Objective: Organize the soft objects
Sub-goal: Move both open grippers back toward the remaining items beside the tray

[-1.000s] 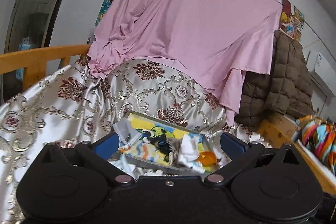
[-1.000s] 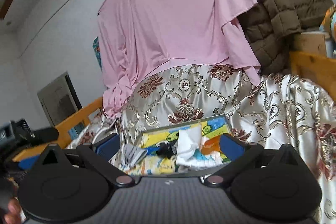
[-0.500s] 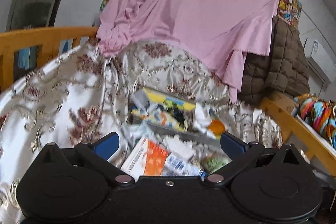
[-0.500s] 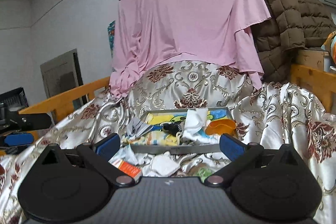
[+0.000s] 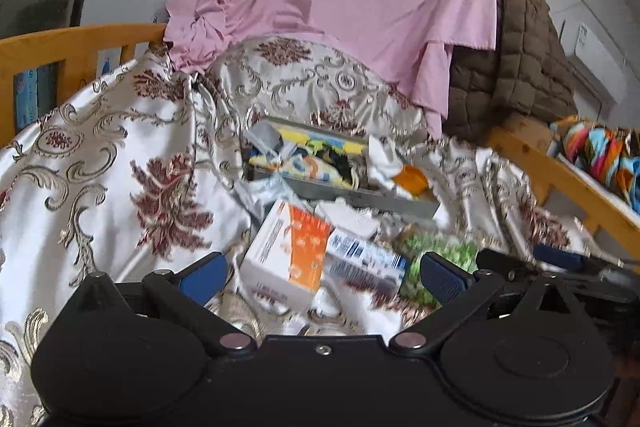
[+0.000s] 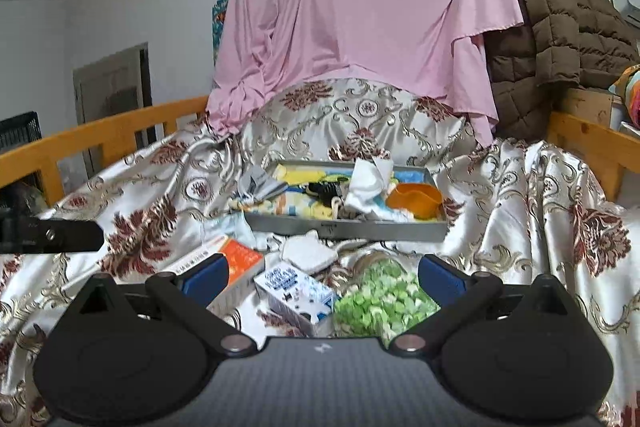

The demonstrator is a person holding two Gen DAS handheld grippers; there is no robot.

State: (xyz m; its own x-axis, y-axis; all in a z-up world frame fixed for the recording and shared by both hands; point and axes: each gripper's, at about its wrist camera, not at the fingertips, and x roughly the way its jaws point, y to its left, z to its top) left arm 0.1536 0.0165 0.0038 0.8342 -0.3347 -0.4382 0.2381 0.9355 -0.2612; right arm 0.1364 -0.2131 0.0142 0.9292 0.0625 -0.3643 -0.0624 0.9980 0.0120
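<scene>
A grey metal tray (image 6: 344, 227) (image 5: 360, 193) on the floral bedspread holds crumpled cloths, a white cloth (image 6: 366, 183), dark items and an orange bowl (image 6: 416, 201). In front of it lie a white pad (image 6: 308, 253), an orange-and-white box (image 5: 288, 253) (image 6: 236, 259), a blue-and-white carton (image 6: 296, 293) (image 5: 362, 261) and a green-patterned bag (image 6: 384, 301) (image 5: 440, 255). My left gripper (image 5: 320, 277) is open and empty above the boxes. My right gripper (image 6: 322, 277) is open and empty above the carton and bag.
The silver floral bedspread (image 6: 540, 211) covers the bed. Wooden rails (image 6: 104, 137) (image 5: 560, 183) run along both sides. A pink sheet (image 6: 360, 19) and a brown quilted coat (image 6: 560, 39) hang behind. The other gripper's black body (image 6: 48, 235) shows at the left.
Both grippers have tilted down and drawn back, so the boxes, carton and green bag in front of the tray have come into view. Both stay open.
</scene>
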